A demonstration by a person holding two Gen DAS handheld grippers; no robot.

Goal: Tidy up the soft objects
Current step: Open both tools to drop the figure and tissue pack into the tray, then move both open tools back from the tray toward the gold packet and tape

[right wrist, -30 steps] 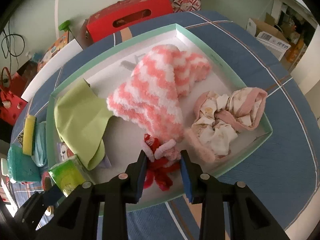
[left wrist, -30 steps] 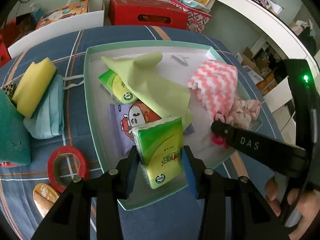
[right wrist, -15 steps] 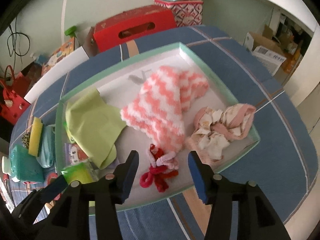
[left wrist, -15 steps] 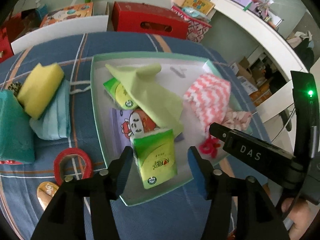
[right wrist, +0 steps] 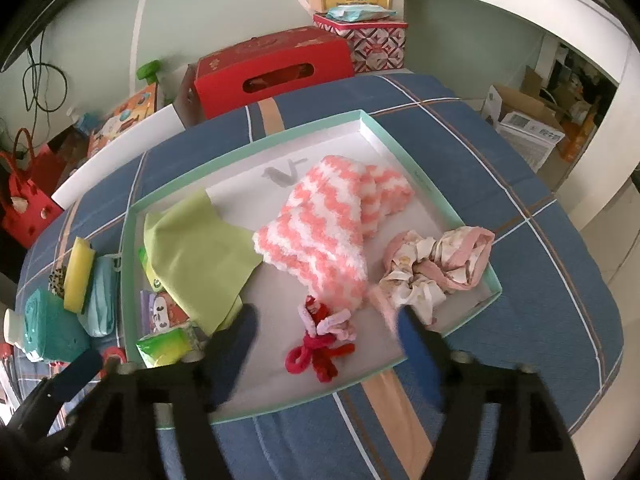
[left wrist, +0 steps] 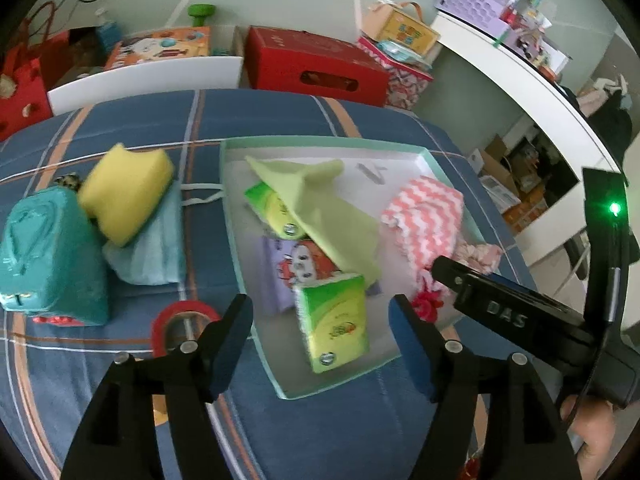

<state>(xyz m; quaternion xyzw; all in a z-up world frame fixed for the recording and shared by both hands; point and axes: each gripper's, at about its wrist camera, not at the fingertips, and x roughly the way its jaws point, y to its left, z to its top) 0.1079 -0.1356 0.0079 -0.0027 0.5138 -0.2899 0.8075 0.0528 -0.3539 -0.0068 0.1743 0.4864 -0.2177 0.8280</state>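
The green tissue pack lies at the near left corner of the mint-rimmed tray, just clear of the left gripper, whose jaws have just been opening and stand apart around nothing. In the tray's near middle the red and pink hair ties lie free below the right gripper, its jaws also just opened wide and empty. A lime cloth, pink zigzag fleece and crumpled baby garment share the tray. Left of it sit a yellow sponge and red tape roll.
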